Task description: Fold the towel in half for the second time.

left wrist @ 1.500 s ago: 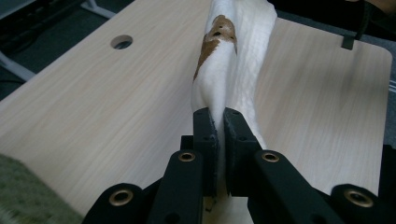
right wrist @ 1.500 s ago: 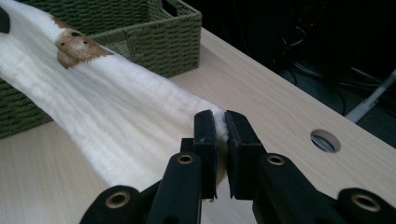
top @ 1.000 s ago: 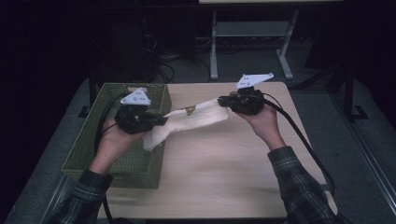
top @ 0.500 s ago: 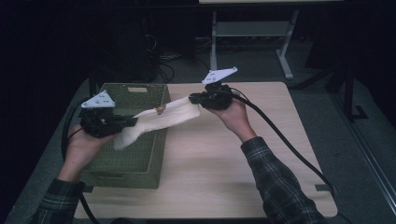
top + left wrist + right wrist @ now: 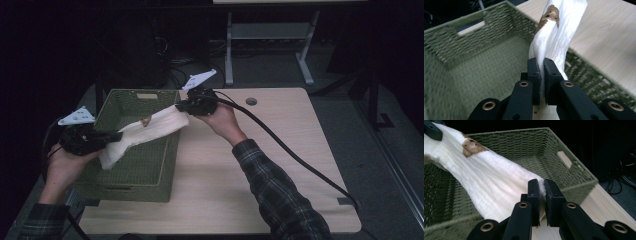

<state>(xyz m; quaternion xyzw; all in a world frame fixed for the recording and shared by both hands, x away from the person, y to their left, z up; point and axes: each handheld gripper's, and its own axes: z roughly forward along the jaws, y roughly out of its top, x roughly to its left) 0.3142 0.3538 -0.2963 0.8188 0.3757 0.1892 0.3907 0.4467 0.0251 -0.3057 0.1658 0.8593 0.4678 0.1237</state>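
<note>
1. Nearest the camera in the high view, the left hand (image 5: pixel 62 167) comes in at the bottom left, past the basket's (image 5: pixel 112 180) left wall, holding the left gripper (image 5: pixel 116 135) roughly level and aimed right.
2. Its jaws are pressed together on one end of the cloth (image 5: pixel 145 134), a white towel with a brown patch (image 5: pixel 550 15); a loose corner droops below the pinch toward the basket floor.
3. The cloth runs as a taut band from lower left to upper right, hanging in the air over the open basket and touching neither its floor nor the table (image 5: pixel 280 165).
4. Farther on, the right gripper (image 5: pixel 182 106) pinches the other end, jaws closed on the fabric just over the basket's far right corner.
5. The right hand (image 5: pixel 220 120) reaches in from the table side, the plaid sleeve (image 5: pixel 280 195) stretched across the wood, wrist raised.
6. The cloth's long axis lies diagonally across the basket, and both ends sit above its rim. Lowering it inside looks to depend on bringing the two grippers closer together; the left one is already nearer the middle of the basket's length.
</note>
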